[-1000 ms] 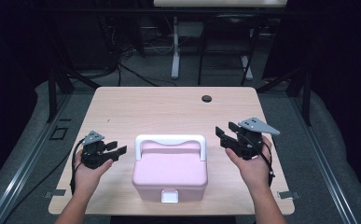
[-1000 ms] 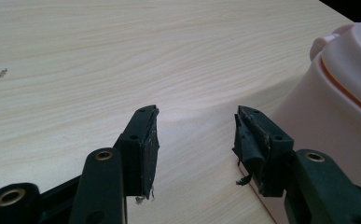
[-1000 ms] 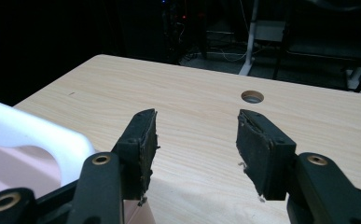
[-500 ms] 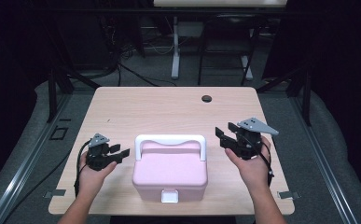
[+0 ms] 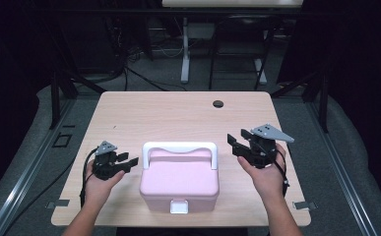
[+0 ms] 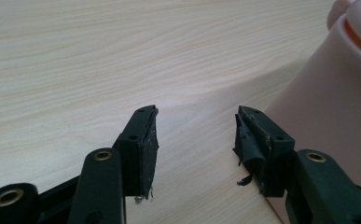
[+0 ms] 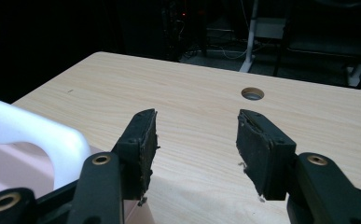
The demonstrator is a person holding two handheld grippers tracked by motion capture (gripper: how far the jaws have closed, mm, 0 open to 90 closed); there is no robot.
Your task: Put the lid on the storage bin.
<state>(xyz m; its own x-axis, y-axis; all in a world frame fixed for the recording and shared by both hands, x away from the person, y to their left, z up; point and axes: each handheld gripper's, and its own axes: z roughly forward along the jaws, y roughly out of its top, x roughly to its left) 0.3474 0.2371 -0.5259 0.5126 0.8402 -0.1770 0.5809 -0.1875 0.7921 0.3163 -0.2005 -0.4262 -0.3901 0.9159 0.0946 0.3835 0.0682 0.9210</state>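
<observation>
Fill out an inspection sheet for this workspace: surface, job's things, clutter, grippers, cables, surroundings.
Surface: light wood table, round grommet hole near the far edge.
Job's things: pink box, lid down, white handle, white latch at front.
Clutter: nothing seen.
Grippers: left gripper and right gripper flank the box, both open, holding nothing.
Cables: black cable trails from the left gripper.
Surroundings: dark room, grey floor, another table's legs beyond.

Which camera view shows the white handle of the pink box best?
The high view: there the whole white handle arches across the back of the pink box. The right gripper view gives one blurred end of it at the left edge. The left gripper view gives the box's pink side, not the handle's arch.
</observation>
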